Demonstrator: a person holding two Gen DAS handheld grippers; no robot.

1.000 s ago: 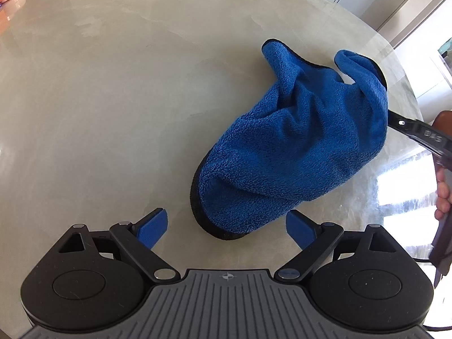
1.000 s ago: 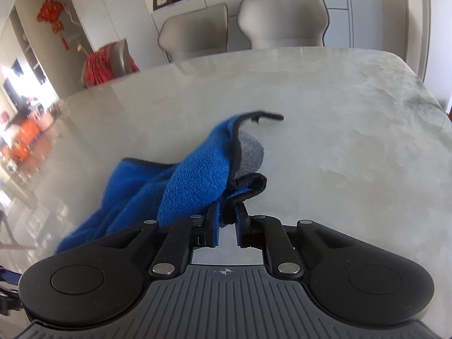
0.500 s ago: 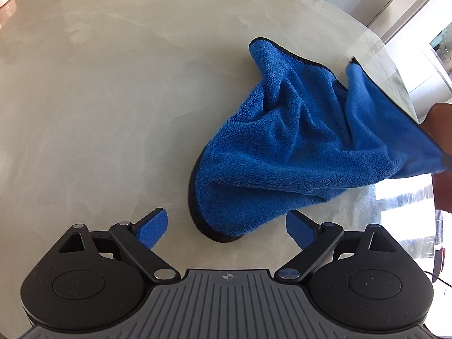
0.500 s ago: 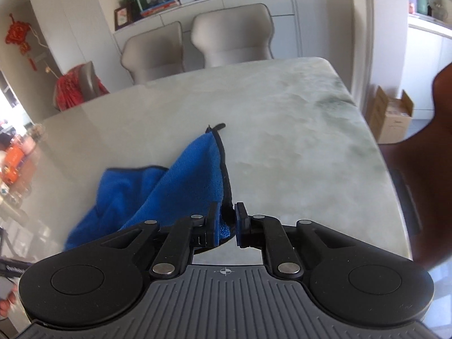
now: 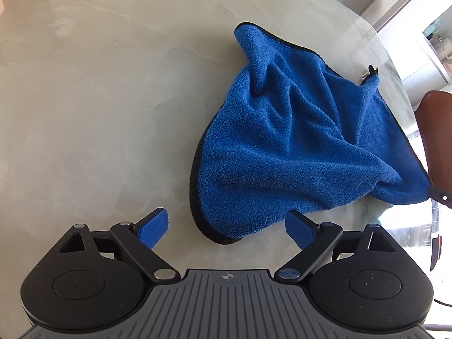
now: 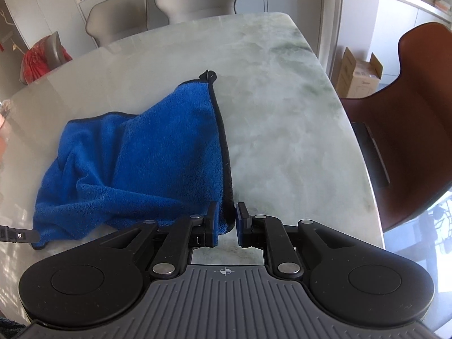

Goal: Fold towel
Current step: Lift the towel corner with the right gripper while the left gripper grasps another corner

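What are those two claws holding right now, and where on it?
The right gripper pinches the towel at a corner of its black-trimmed edge. The left gripper is open and holds nothing.

- Left wrist view: mounted behind the left gripper [image 5: 224, 223], looking steeply down and forward, close above the marble table [image 5: 99, 90].
- Right wrist view: mounted behind the right gripper [image 6: 226, 223], angled lower along the table toward the grey chairs [image 6: 158, 8].
- Shared region: both views cover the blue towel [image 5: 291, 141] [image 6: 135, 152] from adjacent sides.
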